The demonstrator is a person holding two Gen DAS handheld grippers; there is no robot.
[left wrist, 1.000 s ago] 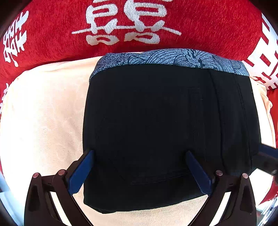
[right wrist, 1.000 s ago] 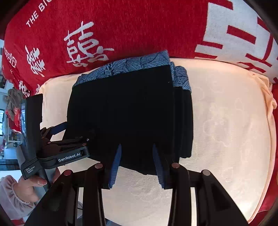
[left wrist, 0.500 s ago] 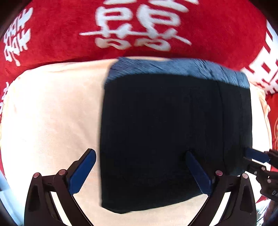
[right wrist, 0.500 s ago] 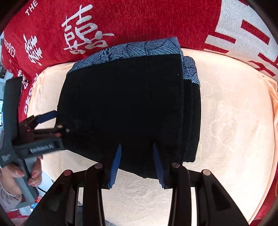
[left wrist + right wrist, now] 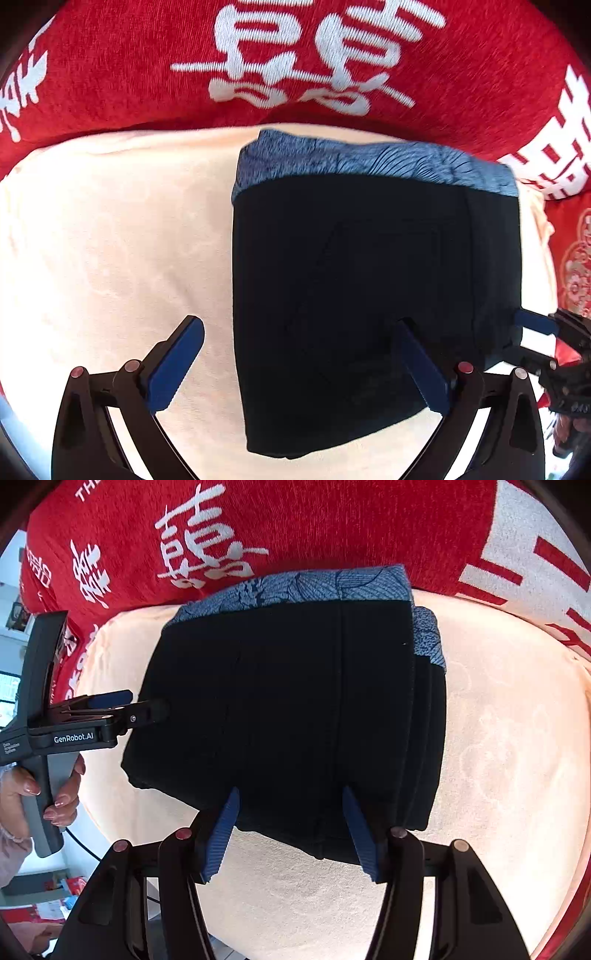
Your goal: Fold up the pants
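Observation:
The black pants (image 5: 369, 295) lie folded into a thick square on a cream cover (image 5: 110, 240), their blue patterned waistband (image 5: 369, 166) at the far edge. My left gripper (image 5: 299, 365) hangs open above the bundle's left edge, one finger over the cover and one over the cloth. In the right wrist view the pants (image 5: 295, 701) fill the middle. My right gripper (image 5: 291, 830) is at their near edge, its jaws opening. The hem lies between the pads without being pinched. The left gripper (image 5: 136, 705) shows at the pants' left side, held by a hand (image 5: 55, 790).
A red cushion with white characters (image 5: 295, 66) rises behind the cover. More red fabric (image 5: 572, 258) borders it on the right. Past the cover's left edge, floor clutter (image 5: 44, 897) and a cable show. The right gripper (image 5: 524, 338) pokes in at the pants' right side.
My left gripper has drifted left, so the pants now sit right of centre in its view. The right gripper's jaws have spread apart and let go of the near edge.

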